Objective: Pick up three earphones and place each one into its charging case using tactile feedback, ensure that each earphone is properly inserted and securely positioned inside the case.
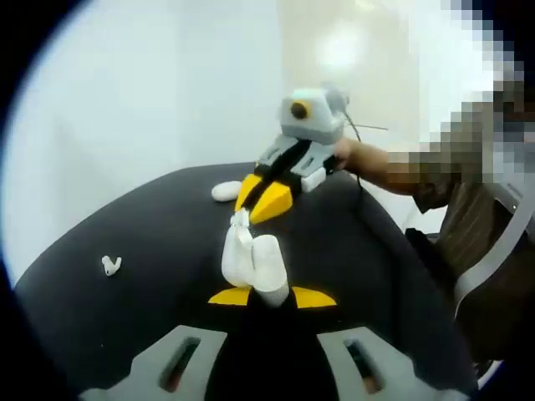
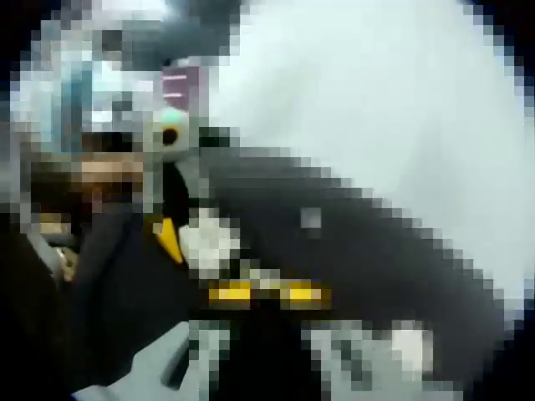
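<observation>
My left gripper (image 1: 272, 296) is shut on a white charging case (image 1: 255, 259), held upright with its lid open above the black table (image 1: 150, 225). My right gripper (image 1: 266, 200) comes in from the upper right, its yellow tips together on a small white earphone (image 1: 241, 219) right at the case's open top. A loose earphone (image 1: 111, 266) lies on the table at the left. In the right gripper view my right gripper (image 2: 267, 292) shows two yellow tips close together, with the white case (image 2: 209, 241) just beyond them; that view is too blurred for detail.
Another white rounded object (image 1: 226, 190), perhaps a second case, lies on the table behind the right gripper. A person's hand (image 1: 364, 159) holds the right gripper, and the person sits at the right. The table edge curves round the left and far sides.
</observation>
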Demonstrator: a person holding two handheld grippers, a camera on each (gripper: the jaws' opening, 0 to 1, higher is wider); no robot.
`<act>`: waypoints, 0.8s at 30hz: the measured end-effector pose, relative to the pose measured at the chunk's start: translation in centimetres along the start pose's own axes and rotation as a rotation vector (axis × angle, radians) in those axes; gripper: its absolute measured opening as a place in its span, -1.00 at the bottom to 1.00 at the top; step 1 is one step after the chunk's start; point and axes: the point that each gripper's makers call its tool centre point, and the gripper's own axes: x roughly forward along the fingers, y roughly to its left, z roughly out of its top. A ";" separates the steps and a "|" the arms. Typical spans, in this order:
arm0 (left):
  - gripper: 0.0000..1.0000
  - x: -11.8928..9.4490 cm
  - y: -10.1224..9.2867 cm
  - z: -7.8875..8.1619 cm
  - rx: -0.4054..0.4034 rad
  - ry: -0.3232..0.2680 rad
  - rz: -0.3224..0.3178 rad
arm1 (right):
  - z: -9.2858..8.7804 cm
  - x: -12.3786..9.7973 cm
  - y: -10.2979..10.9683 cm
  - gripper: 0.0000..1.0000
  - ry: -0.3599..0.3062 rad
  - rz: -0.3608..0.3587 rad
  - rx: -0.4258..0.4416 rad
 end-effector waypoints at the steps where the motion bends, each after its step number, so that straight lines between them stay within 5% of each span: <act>1: -0.73 0.0 0.0 0.0 0.000 0.000 0.000 | 0.5 -0.3 0.0 -0.76 0.013 -0.018 -0.036; 7: -0.73 0.0 0.0 0.1 0.001 0.007 0.010 | 4.2 -0.7 3.5 -0.76 0.076 -0.080 -0.284; 15: -0.73 -0.1 -0.1 0.1 0.012 0.014 0.022 | 2.7 1.8 6.1 -0.76 0.277 -0.185 -0.612; 24: -0.73 0.0 0.0 0.0 0.013 0.018 0.027 | 2.9 2.6 6.3 -0.76 0.305 -0.231 -0.605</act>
